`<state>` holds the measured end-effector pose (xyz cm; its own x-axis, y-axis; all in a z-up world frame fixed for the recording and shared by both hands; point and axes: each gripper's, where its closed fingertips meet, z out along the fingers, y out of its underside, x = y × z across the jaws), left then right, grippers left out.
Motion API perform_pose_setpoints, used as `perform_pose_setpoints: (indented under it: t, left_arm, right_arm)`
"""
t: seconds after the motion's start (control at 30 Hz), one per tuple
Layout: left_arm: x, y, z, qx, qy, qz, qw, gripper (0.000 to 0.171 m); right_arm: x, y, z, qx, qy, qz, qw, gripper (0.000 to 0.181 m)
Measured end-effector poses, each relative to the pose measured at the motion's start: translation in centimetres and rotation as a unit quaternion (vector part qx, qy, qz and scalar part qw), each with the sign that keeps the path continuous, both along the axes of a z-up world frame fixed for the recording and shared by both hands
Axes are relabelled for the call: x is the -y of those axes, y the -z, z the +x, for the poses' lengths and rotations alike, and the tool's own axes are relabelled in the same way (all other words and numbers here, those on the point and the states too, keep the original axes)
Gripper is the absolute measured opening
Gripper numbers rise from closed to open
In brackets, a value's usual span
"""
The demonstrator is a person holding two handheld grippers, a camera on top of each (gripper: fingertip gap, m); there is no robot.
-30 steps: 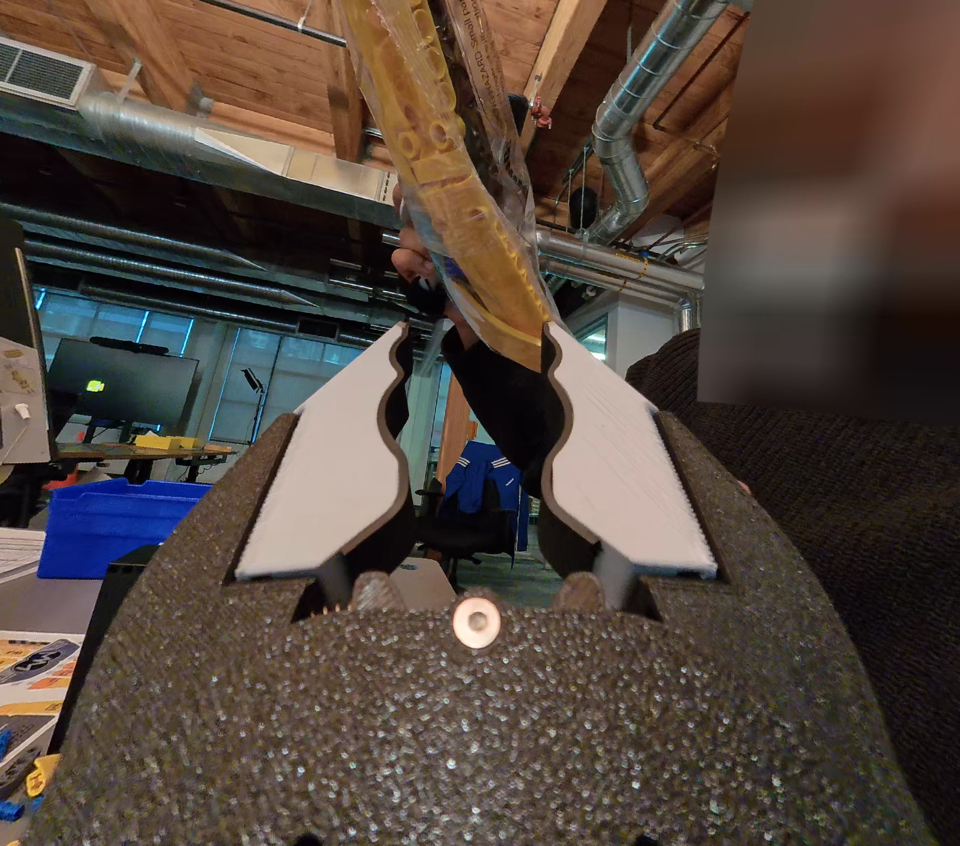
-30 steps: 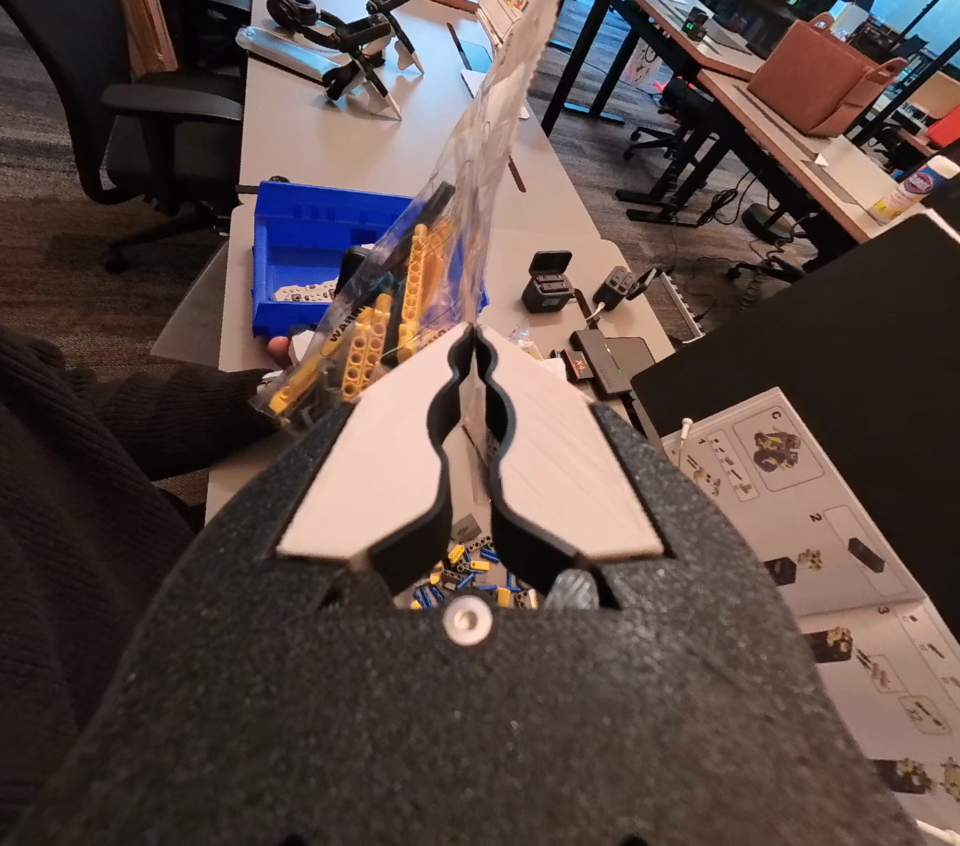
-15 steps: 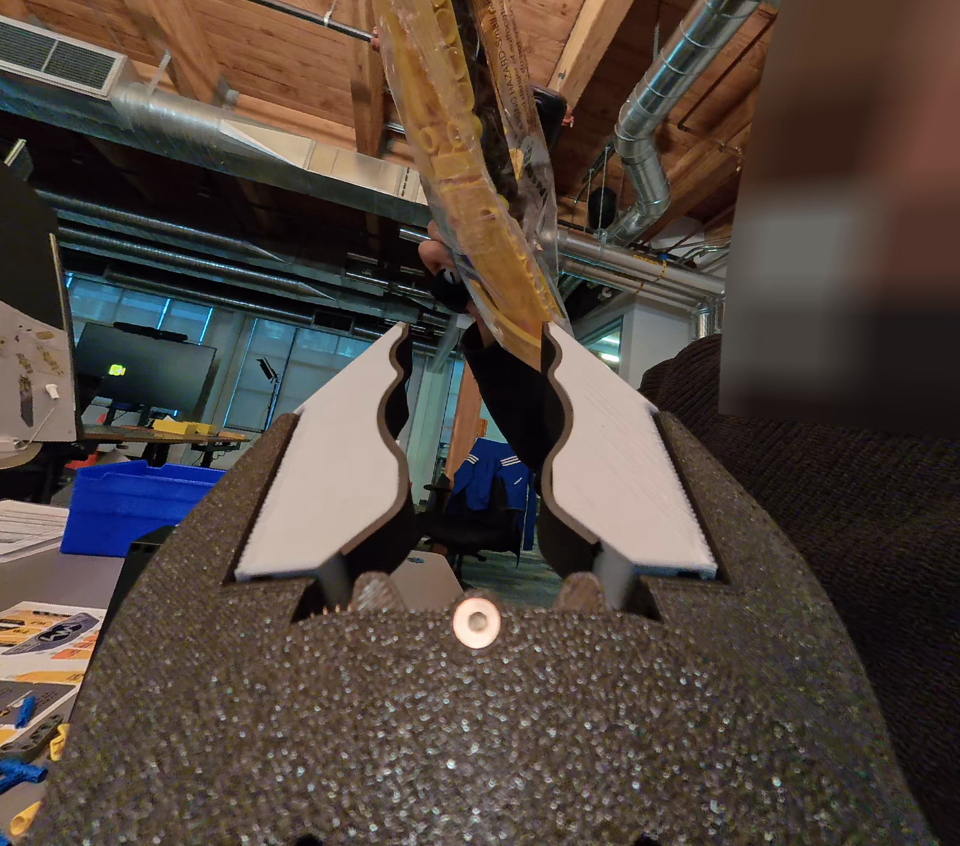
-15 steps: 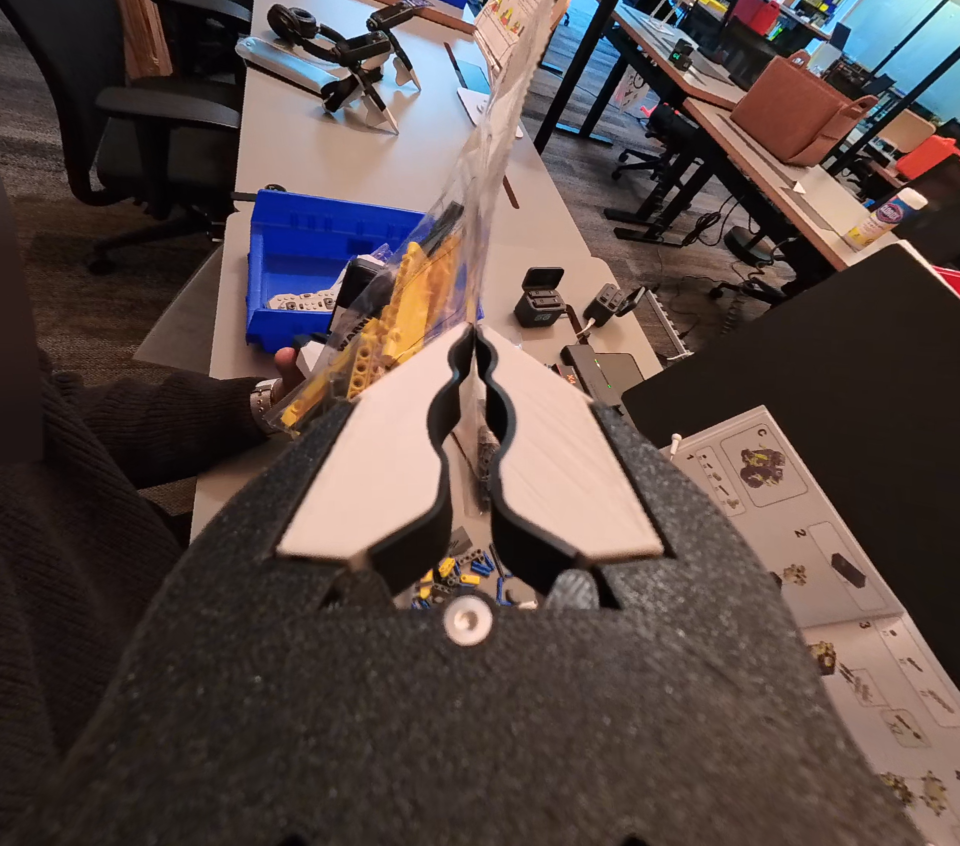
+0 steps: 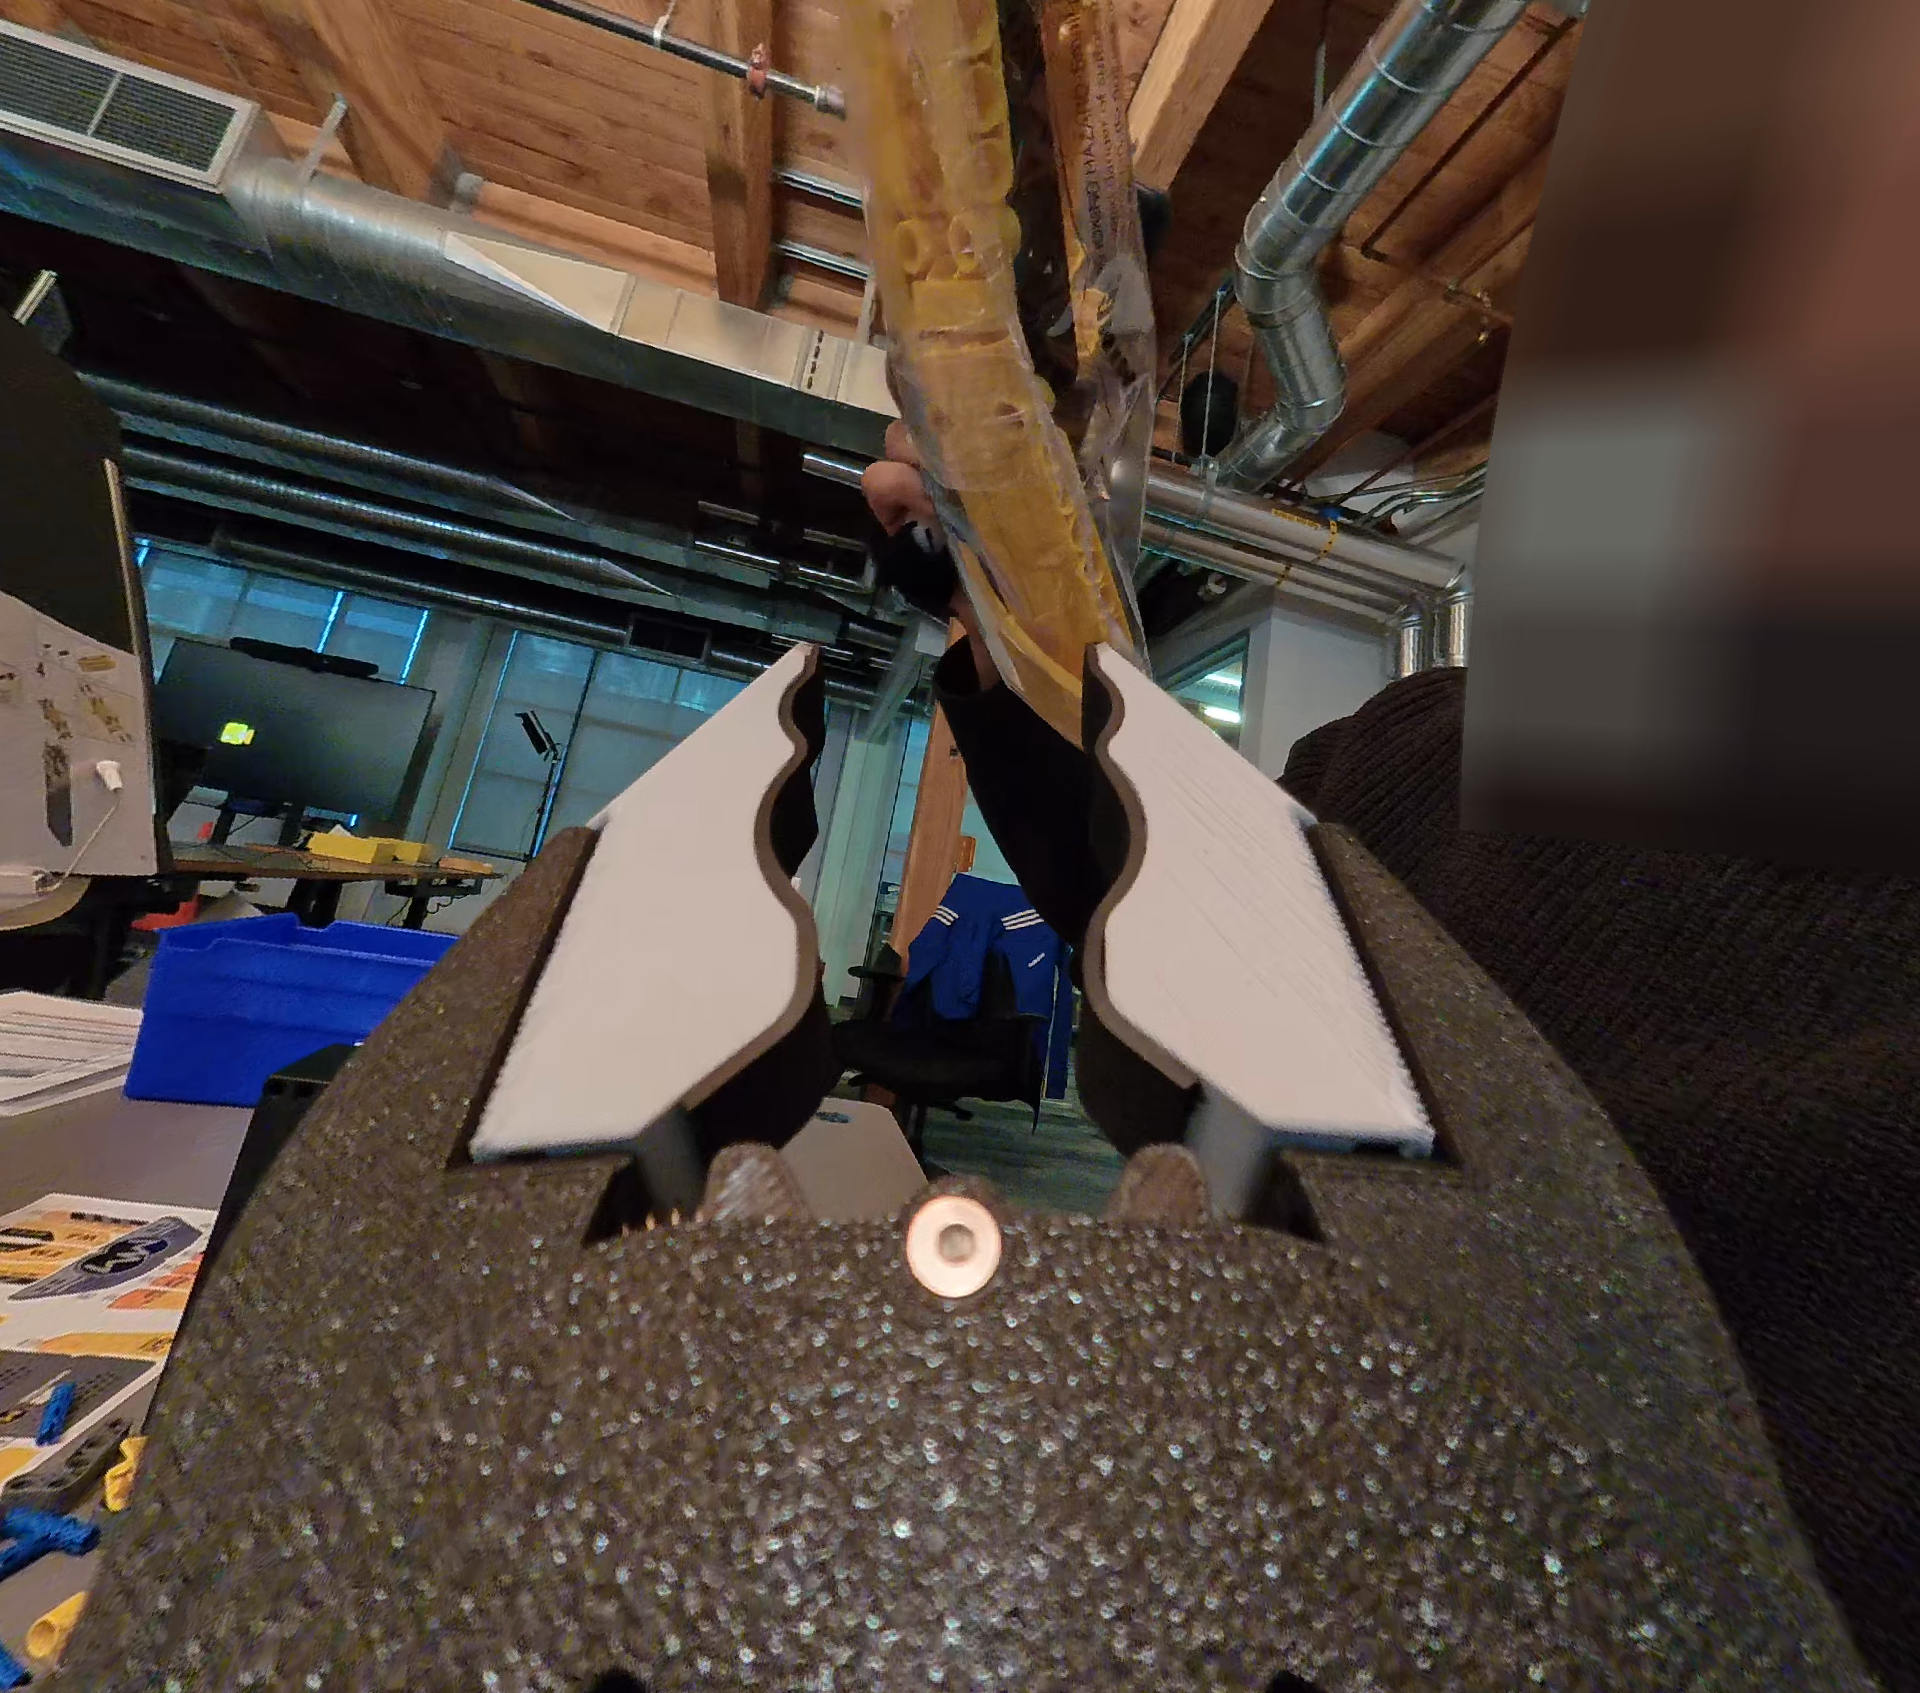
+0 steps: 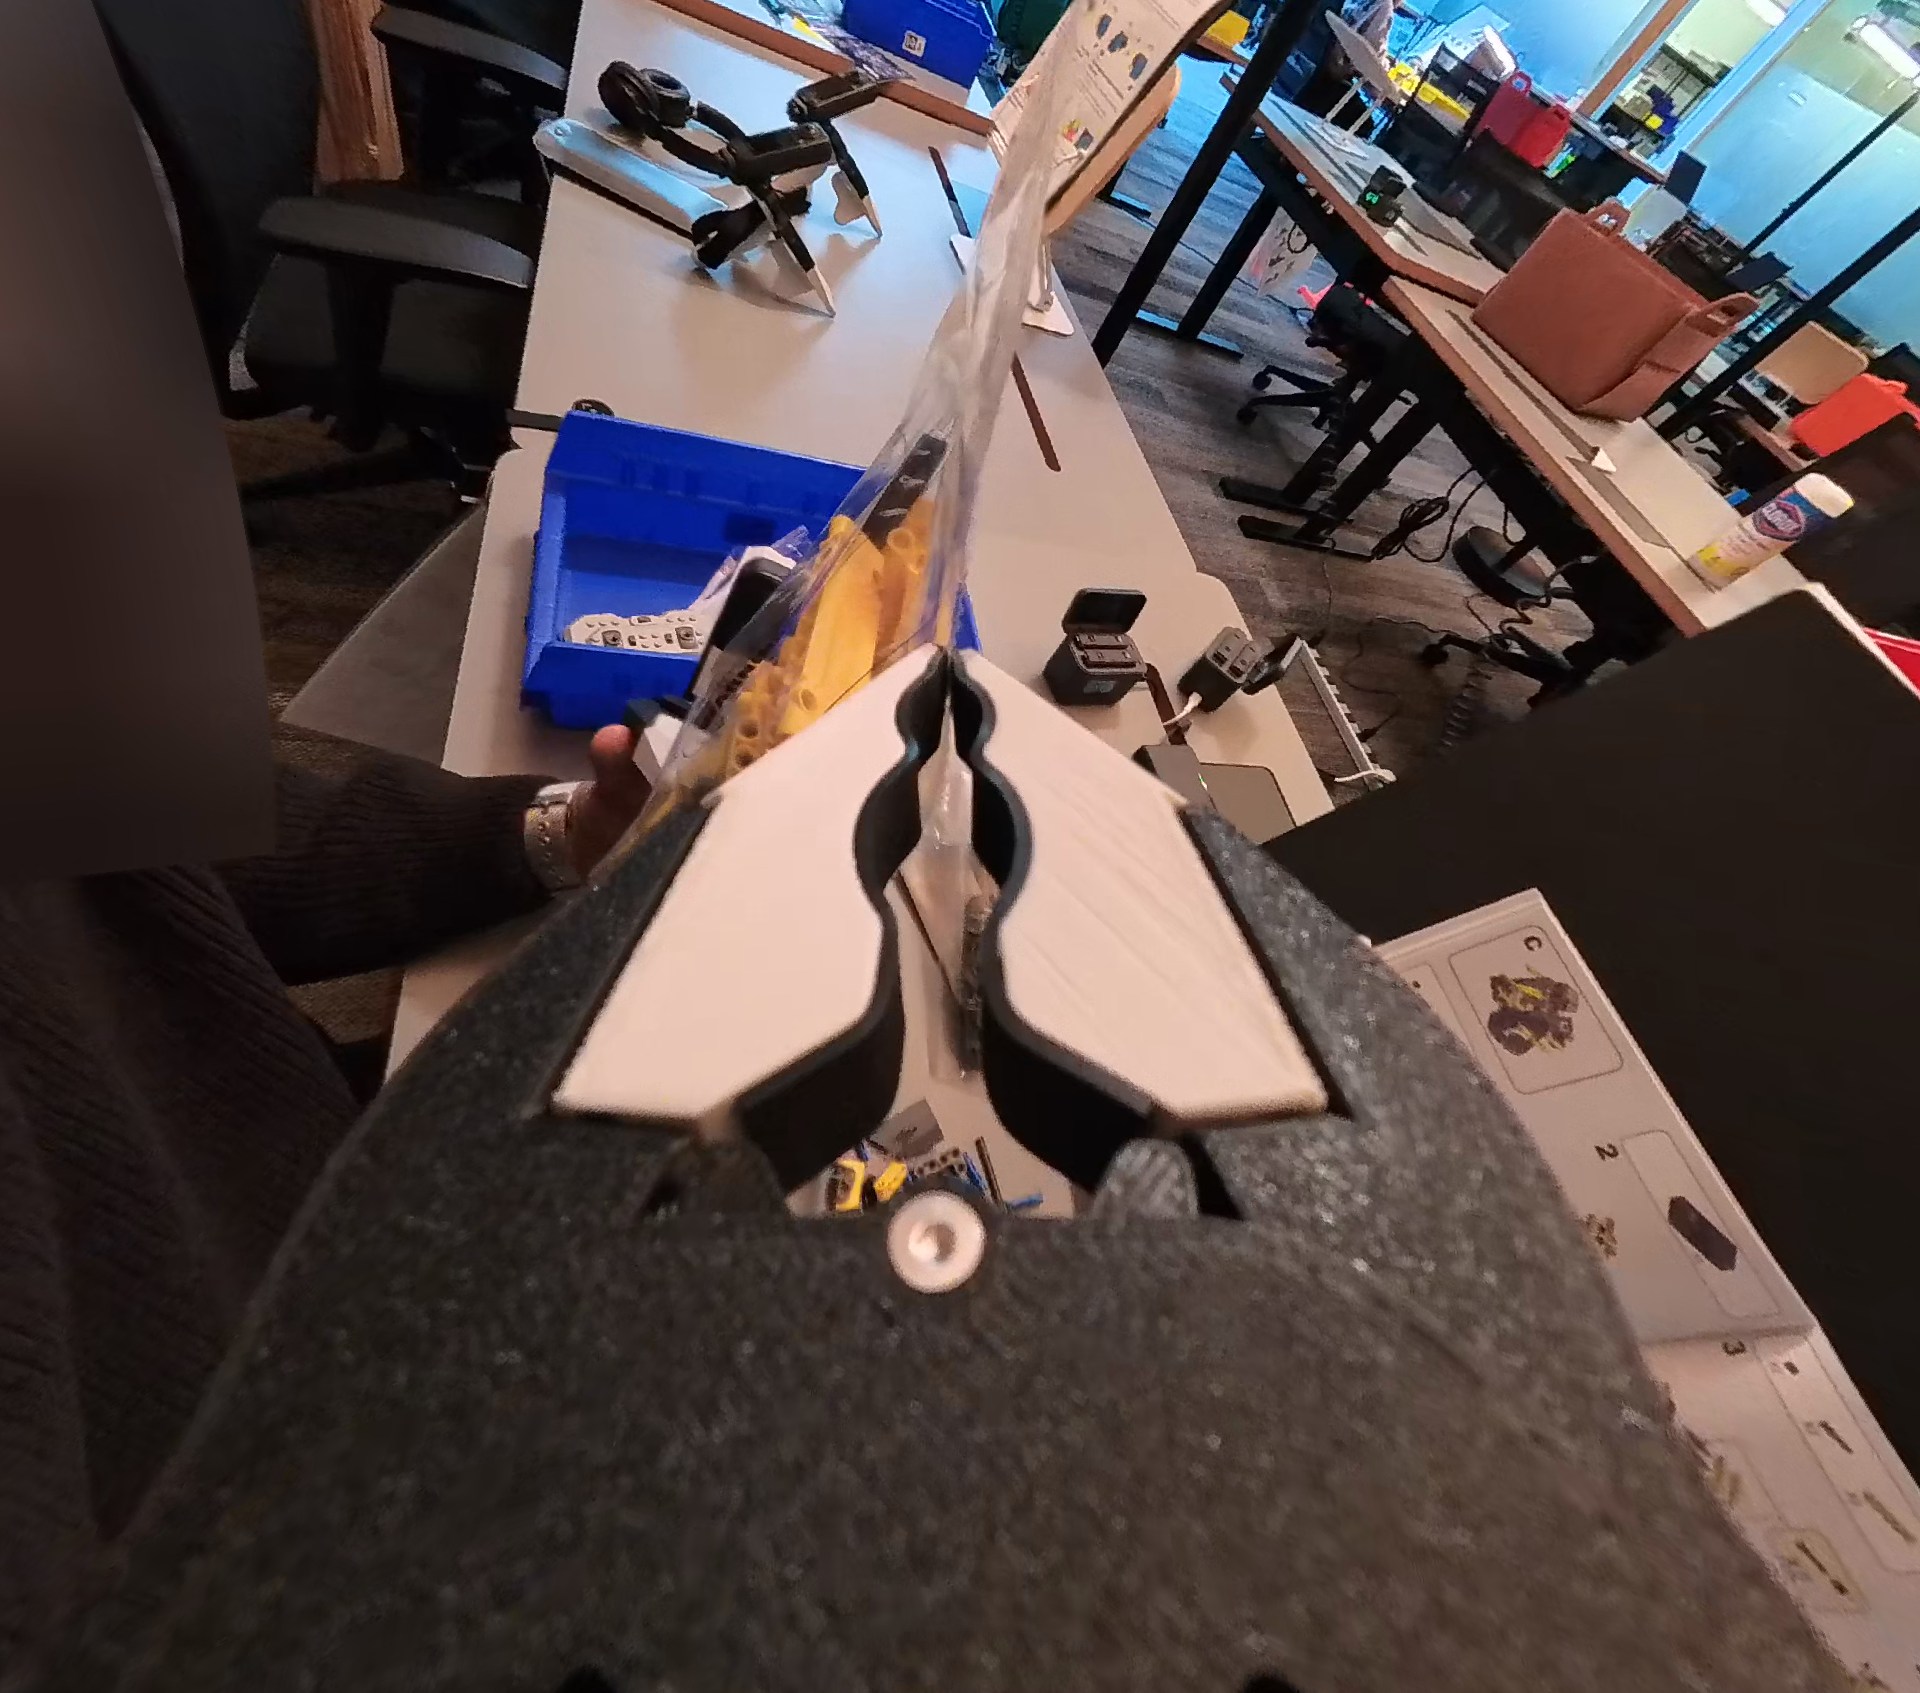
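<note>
Above grey desk [image 6: 727, 355], right gripper [image 6: 948, 667]-pinched clear bag [image 6: 935, 438] of yellow bricks [image 6: 831, 635].

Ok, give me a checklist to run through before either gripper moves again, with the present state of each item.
1. Right gripper shut on the clear plastic bag: ok, the film is pinched between its fingertips.
2. Left gripper holding the bag: not ok, it is open, the bag's lower end at its right fingertip.
3. Yellow pieces contained in the bag: ok.
4. Bag sealed: cannot tell.
5. Blue bin below the bag: ok, on the table.
6. Loose small pieces on the table near the left gripper: ok, lying apart from it.
</note>
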<state>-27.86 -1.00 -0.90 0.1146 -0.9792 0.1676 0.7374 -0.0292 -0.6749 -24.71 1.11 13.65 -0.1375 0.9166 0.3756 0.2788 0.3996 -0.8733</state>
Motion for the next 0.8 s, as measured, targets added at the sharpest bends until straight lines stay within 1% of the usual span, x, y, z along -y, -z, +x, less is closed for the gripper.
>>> perform_pose_setpoints:
  t: [0.2, 0.47, 0.6, 0.8]
  left_arm:
    - [0.1, 0.0, 0.0, -0.001, -0.004, 0.003, 1.000, 0.048]
    - [-0.9, 0.2, -0.4, 0.005, -0.018, -0.020, 1.000, 0.048]
    - [-2.4, 0.5, -1.4, 0.019, -0.046, -0.055, 0.997, 0.048]
    - [-4.2, 1.1, -2.7, 0.019, -0.118, -0.091, 0.989, 0.049]
  right_arm:
    - [0.2, 0.0, -0.3, -0.007, -0.005, -0.002, 1.000, 0.000]
    - [-1.9, -0.1, -1.8, -0.017, 0.009, -0.029, 0.999, 0.000]
    - [-3.4, -0.3, -3.9, -0.022, 0.007, -0.045, 0.999, 0.000]
    - [-5.4, 0.2, -8.8, 0.004, -0.010, -0.055, 0.998, 0.000]
